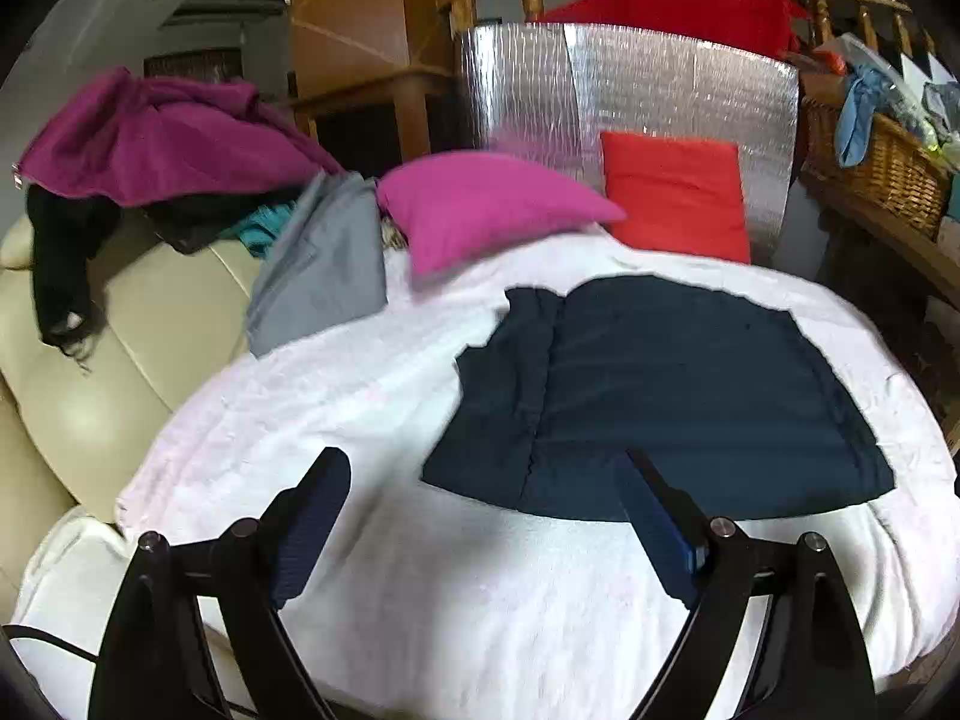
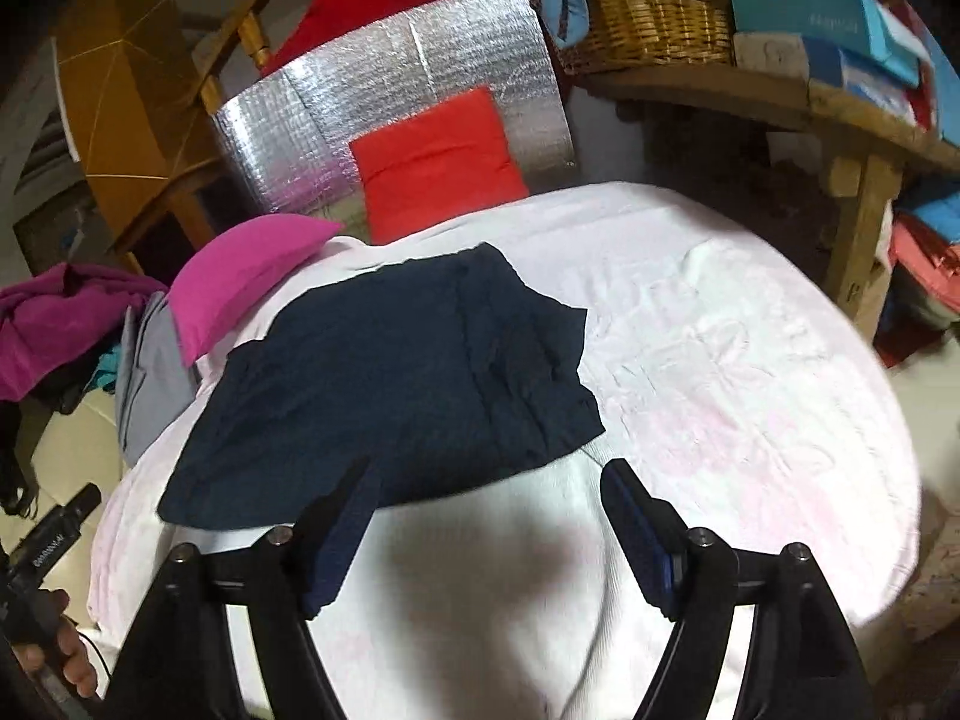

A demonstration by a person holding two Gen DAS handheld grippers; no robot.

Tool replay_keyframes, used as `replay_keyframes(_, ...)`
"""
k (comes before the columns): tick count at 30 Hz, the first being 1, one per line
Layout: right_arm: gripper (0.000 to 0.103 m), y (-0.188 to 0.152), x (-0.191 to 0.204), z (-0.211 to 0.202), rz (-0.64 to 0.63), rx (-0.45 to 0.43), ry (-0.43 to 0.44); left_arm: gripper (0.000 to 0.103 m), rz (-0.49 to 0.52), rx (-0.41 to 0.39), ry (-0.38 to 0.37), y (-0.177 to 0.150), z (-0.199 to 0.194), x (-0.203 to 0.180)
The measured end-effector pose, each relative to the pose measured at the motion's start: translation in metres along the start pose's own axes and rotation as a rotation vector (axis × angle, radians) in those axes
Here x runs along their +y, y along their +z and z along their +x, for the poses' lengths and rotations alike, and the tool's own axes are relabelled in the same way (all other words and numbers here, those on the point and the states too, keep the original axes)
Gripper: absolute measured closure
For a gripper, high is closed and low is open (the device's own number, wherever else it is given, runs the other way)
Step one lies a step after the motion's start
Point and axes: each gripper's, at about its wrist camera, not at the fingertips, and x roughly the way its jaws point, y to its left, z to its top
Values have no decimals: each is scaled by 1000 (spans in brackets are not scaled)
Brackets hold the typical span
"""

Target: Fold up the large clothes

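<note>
A dark navy garment (image 1: 660, 396) lies folded flat on the white cloth-covered surface (image 1: 420, 570). It also shows in the right wrist view (image 2: 384, 384), with a folded flap on its right side. My left gripper (image 1: 480, 468) is open and empty, above the white cloth just in front of the garment's near-left edge. My right gripper (image 2: 486, 474) is open and empty, over the garment's near edge. The left hand-held gripper (image 2: 54, 534) shows at the lower left of the right wrist view.
A magenta pillow (image 1: 480, 204) and a red pillow (image 1: 678, 192) lean on a silver foil panel (image 1: 600, 84) at the back. Grey cloth (image 1: 324, 264) and a purple clothes pile (image 1: 150, 132) lie on a cream sofa (image 1: 90, 390). A wicker basket (image 2: 654, 18) sits on a wooden bench.
</note>
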Motion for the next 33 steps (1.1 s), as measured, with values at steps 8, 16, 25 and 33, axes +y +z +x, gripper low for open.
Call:
replay_keyframes(8,15,-1,32,-95,-52,-87,-8,11,1,-125,29,8,-92,17)
replay_keyframes(16,3,-1,59,-188,-83,-216,39,8,7,-237,19,13,-178,24)
replay_keyframes(25,0,-13,77,-259,-101,-306,35,2,13,-308,28,11,-239,23)
replay_keyframes(33,0,-25,89,-259,-165,-233,-23,1,20,-353,32,11,-271,20)
